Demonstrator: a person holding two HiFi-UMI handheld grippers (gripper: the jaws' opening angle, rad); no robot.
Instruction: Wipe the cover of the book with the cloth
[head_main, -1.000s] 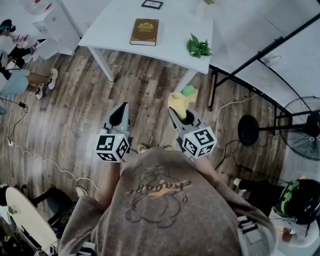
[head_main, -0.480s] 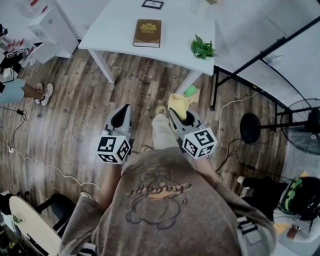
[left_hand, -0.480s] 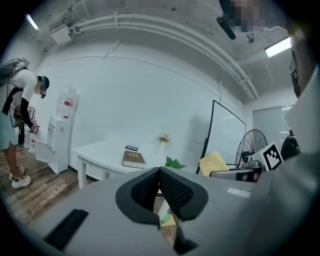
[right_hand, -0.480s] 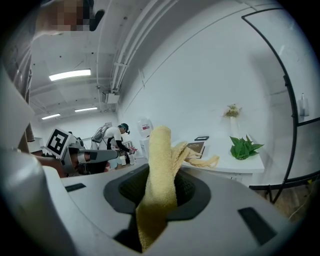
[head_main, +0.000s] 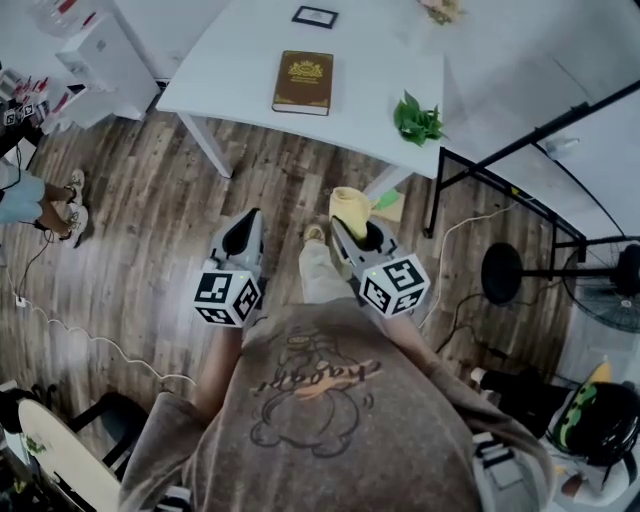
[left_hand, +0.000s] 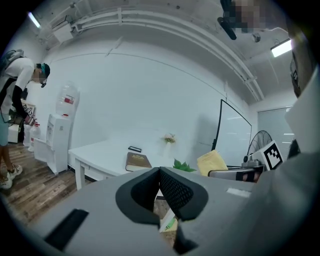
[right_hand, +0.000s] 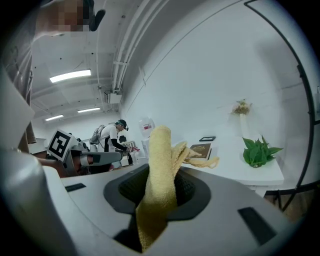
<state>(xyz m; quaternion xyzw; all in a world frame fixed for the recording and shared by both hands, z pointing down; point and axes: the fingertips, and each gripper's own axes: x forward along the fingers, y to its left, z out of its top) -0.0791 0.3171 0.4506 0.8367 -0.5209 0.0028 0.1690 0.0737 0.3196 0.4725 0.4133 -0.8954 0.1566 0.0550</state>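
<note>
Right gripper (head_main: 352, 230) is clamping the cloth (head_main: 349, 208) while I'm holding the left gripper (head_main: 244, 226) closed, empty, well apart from the book (head_main: 304, 81).

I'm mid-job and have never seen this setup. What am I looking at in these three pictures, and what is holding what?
There is no robot arm here: a person carries a two-jaw gripper in each hand. The head view comes from a camera on the person's head, looking down. It shows their shirt, the left gripper and the right gripper, each with a marker cube that is part of it. The other two pictures come from cameras riding on each gripper, looking along its jaws. The left gripper's jaws are together with nothing between them. The right gripper's jaws are closed on a yellow cloth. Ahead stands a white table with a brown book, a green leafy sprig and a small dark frame. The cloth is not yet at the book.
</note>
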